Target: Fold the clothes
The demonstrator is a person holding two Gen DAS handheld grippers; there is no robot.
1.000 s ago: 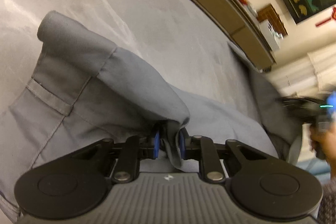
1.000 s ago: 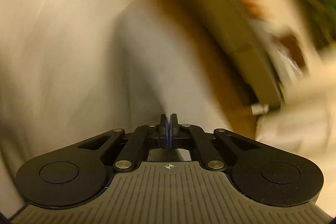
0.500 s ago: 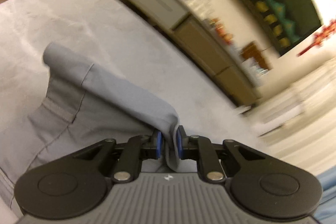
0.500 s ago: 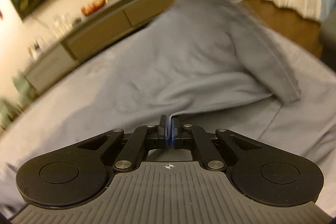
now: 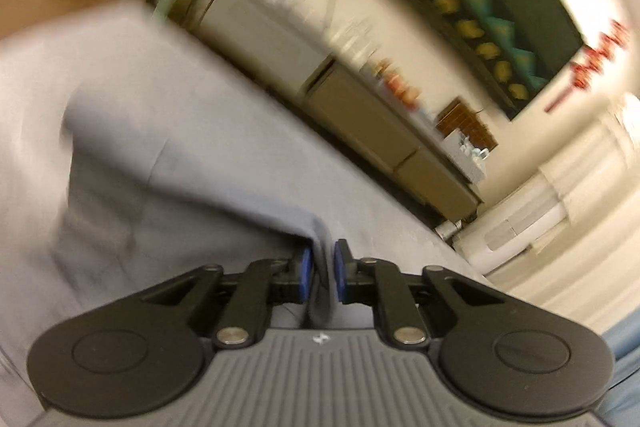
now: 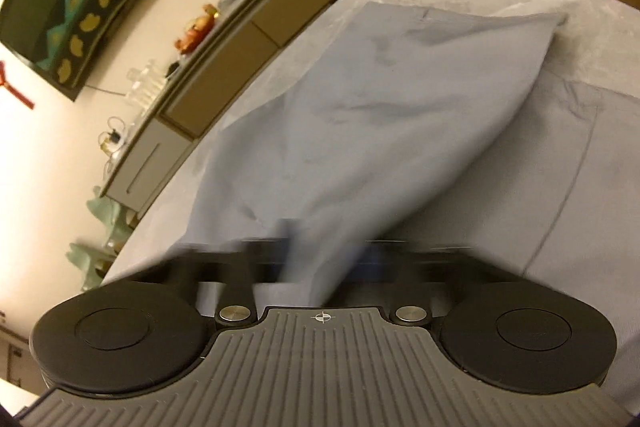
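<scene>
Lay spread over the pale grey cushioned surface (image 5: 168, 67), one soft blue-grey cotton garment (image 6: 360, 115), light and limp, sagging between two pinches. On the left, black two-finger left gripper (image 5: 320, 265) had just been closing, clamped on a bunched fold. On the right, blurred right gripper (image 6: 326, 259), pinched tight on another edge. Best held at seams or hems, where thin cloth slips least

Left gripper (image 5: 320, 269): black linkage arms, blue pads (image 5: 305, 273) on the fingertips, one silver pivot screw (image 5: 231, 335) at 7 o'clock of the pads and one at 5 o'clock. Two round black discs flank a grey ribbed housing with a small white mark at its top edge.

Right gripper (image 6: 320, 259): same build, crosshair mark on housing; fingers motion-blurred, blue barely discernible.
</scene>
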